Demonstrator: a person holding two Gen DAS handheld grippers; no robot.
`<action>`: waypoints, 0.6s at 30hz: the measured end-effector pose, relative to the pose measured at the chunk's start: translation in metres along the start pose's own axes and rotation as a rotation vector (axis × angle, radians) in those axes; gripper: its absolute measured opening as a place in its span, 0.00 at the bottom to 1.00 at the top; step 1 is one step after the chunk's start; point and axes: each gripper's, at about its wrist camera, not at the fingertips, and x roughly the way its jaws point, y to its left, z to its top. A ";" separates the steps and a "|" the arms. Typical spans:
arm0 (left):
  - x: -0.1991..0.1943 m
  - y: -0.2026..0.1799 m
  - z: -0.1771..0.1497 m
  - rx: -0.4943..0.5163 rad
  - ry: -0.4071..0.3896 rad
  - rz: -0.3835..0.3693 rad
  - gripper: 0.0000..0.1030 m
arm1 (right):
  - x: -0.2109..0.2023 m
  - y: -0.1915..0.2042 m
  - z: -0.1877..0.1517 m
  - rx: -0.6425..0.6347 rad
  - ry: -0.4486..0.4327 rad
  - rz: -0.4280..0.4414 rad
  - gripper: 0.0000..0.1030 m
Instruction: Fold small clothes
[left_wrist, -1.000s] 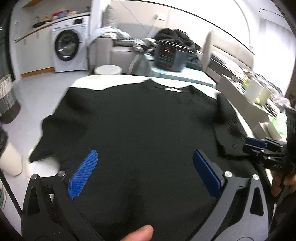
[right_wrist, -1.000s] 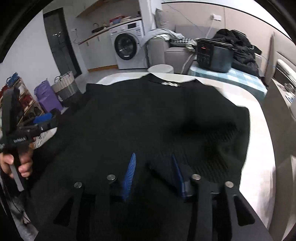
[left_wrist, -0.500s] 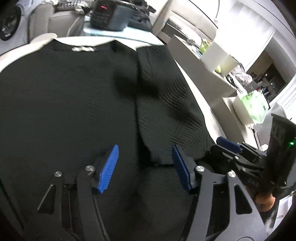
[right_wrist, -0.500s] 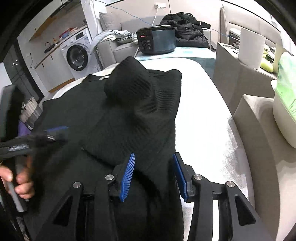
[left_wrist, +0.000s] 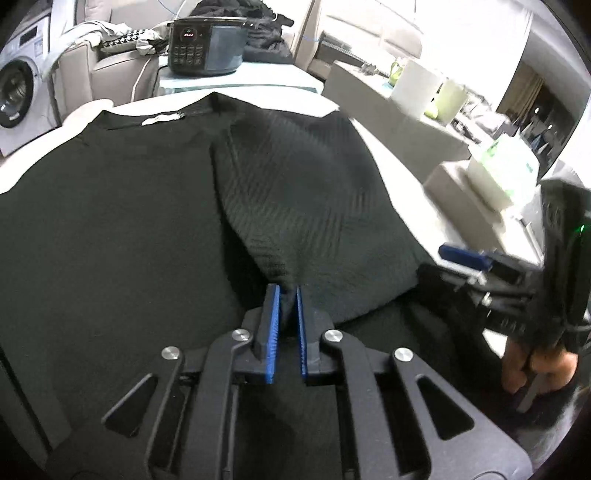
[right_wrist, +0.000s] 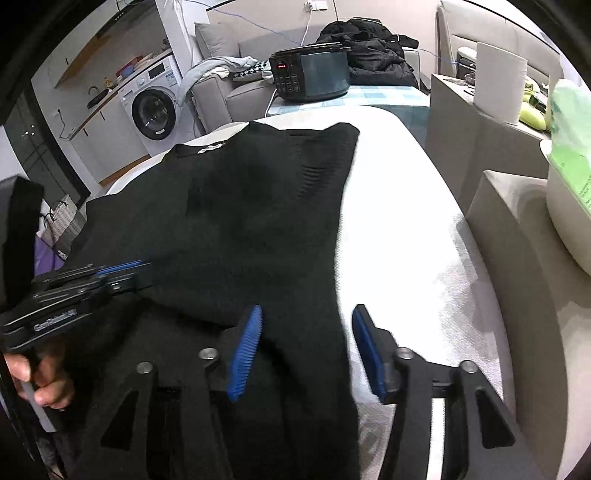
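A white washing machine (right_wrist: 154, 110) with a round door stands under a counter at the far left. Beside it is a grey sofa (right_wrist: 221, 88) with a pale garment (right_wrist: 207, 72) draped over its arm and a houndstooth-patterned piece (right_wrist: 255, 70) near it. A dark electric pressure cooker (right_wrist: 310, 75) with a red display and a keypad sits on a low table with a blue checked cloth (right_wrist: 384, 94), and a heap of black clothing (right_wrist: 369, 48) lies behind it. At the right, a white paper roll (right_wrist: 498, 83) stands upright on a grey cabinet (right_wrist: 454, 122), with yellow-green items (right_wrist: 532, 110) just beside it. A woven basket (right_wrist: 66, 214) is on the floor at the left.
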 end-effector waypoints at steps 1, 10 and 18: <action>0.002 0.000 0.001 -0.004 0.011 -0.010 0.08 | 0.000 -0.001 0.000 0.001 -0.002 -0.007 0.54; -0.010 0.013 -0.005 -0.060 -0.009 -0.009 0.48 | -0.006 0.010 -0.009 -0.051 0.025 0.015 0.54; -0.031 0.042 -0.020 -0.133 -0.026 0.027 0.48 | 0.017 0.045 -0.006 -0.237 0.044 -0.121 0.53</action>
